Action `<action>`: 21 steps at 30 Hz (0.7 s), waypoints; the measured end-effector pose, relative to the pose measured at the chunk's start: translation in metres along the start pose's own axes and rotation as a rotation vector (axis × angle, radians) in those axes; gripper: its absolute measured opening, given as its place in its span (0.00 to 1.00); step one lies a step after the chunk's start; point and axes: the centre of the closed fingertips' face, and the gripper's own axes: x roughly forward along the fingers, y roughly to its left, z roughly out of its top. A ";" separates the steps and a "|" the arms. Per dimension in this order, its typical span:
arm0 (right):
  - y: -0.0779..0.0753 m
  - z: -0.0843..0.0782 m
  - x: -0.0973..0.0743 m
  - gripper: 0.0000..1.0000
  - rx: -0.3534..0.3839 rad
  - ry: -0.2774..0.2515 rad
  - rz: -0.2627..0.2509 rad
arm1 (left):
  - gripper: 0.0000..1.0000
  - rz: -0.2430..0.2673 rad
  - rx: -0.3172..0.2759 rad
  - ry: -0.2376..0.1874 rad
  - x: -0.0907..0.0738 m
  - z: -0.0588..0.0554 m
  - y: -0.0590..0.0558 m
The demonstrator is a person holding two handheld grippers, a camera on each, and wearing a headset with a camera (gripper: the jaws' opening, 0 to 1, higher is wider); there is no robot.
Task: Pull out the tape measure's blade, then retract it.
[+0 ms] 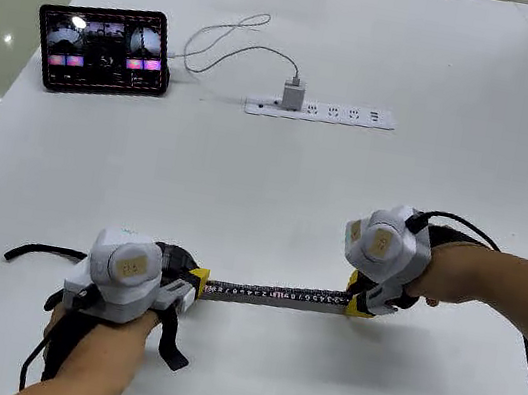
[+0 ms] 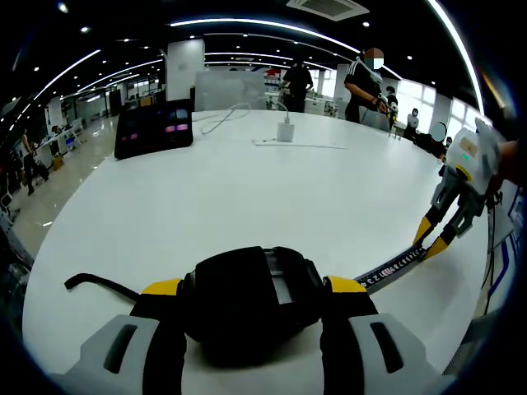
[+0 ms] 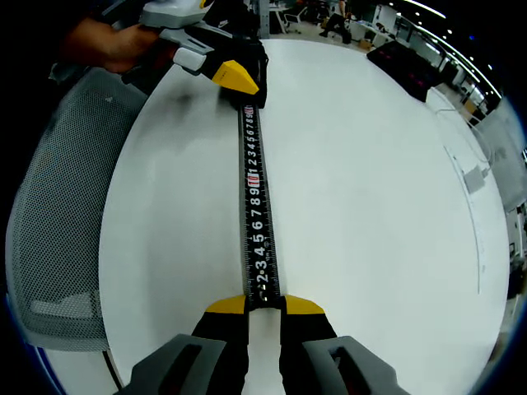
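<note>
On the white tabletop [image 1: 275, 189], at the left of the head view, the left gripper [image 1: 191, 284] has its 2 yellow-tipped jaws closed against the sides of the black, rounded tape measure case [image 1: 172, 261]. In the left gripper view the case [image 2: 251, 300] sits squarely between the jaws, touching both, and its black wrist strap [image 2: 95, 284] trails off to the left along the table.

From the case's mouth the dark blade with white numerals [image 1: 273, 293] runs rightwards, flat on or just above the table. It lies straight across the person's front, rising a little toward the right end in the head view. In the right gripper view the blade [image 3: 257, 214] points straight away along the jaws toward the case [image 3: 251, 78]. Its numerals count up from the near end, so the blade's tip is at this gripper.

At the right, the right gripper [image 1: 360, 305] is pinched nearly shut on the blade's tip, with the 2 yellow jaw tips close either side of it [image 3: 255, 306].

The blade looks partly drawn out. Whether it goes further out or back in, the move depends on this single line. The right gripper is the one placed to travel, away from the case to extend or back toward it to retract, while the left gripper anchors the case.
</note>
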 end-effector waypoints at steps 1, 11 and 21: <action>0.000 0.001 0.000 0.09 0.001 0.000 0.000 | 0.62 0.000 0.000 0.000 0.000 0.000 0.000; 0.000 0.006 0.002 0.09 0.014 -0.016 0.007 | 0.62 -0.002 0.001 0.001 0.000 0.000 0.001; -0.001 0.010 0.003 0.10 0.014 -0.010 0.005 | 0.62 -0.001 0.000 0.001 0.000 0.000 0.001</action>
